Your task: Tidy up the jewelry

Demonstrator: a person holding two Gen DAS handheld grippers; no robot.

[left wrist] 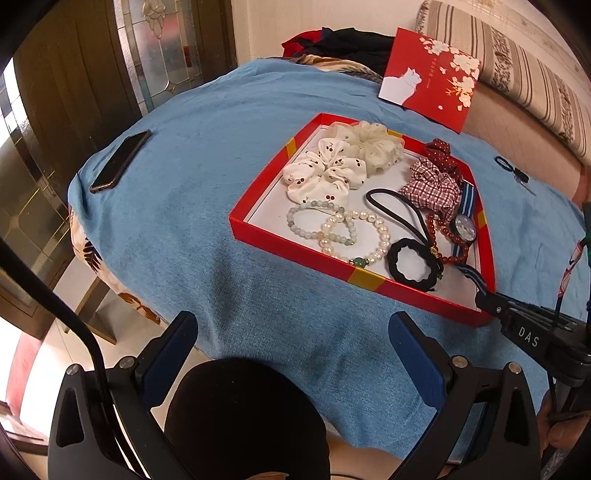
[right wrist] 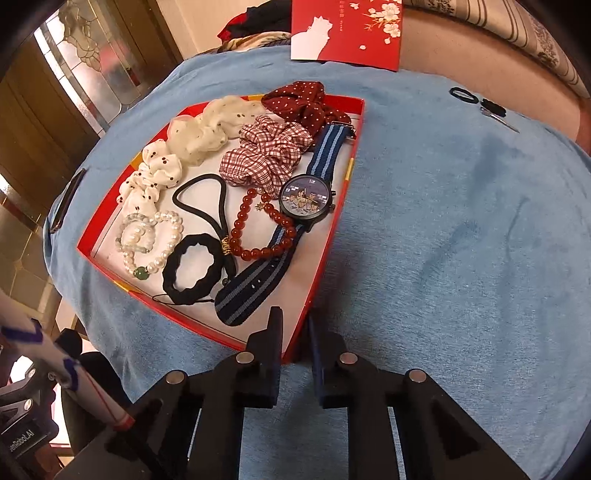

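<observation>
A red tray (left wrist: 295,256) (right wrist: 330,236) lies on a blue cloth. It holds white scrunchies (left wrist: 321,173), a checked scrunchie (right wrist: 266,151), a pearl bracelet (left wrist: 380,229) (right wrist: 173,229), a red bead bracelet (right wrist: 258,254), a black hair tie (right wrist: 173,284) and a blue-strapped watch (right wrist: 306,201) (left wrist: 464,227). My right gripper (right wrist: 295,326) (left wrist: 484,295) is at the tray's near right corner, its narrow jaws closed across the red wall. My left gripper (left wrist: 291,332) hovers open over bare cloth in front of the tray, nothing between its fingers.
A dark phone (left wrist: 122,160) lies at the cloth's left edge. A red card with a white cat (left wrist: 432,77) (right wrist: 347,33) leans behind the tray. A small black hair tie and clip (right wrist: 476,99) lie far right. A striped cushion (left wrist: 517,66) borders the back.
</observation>
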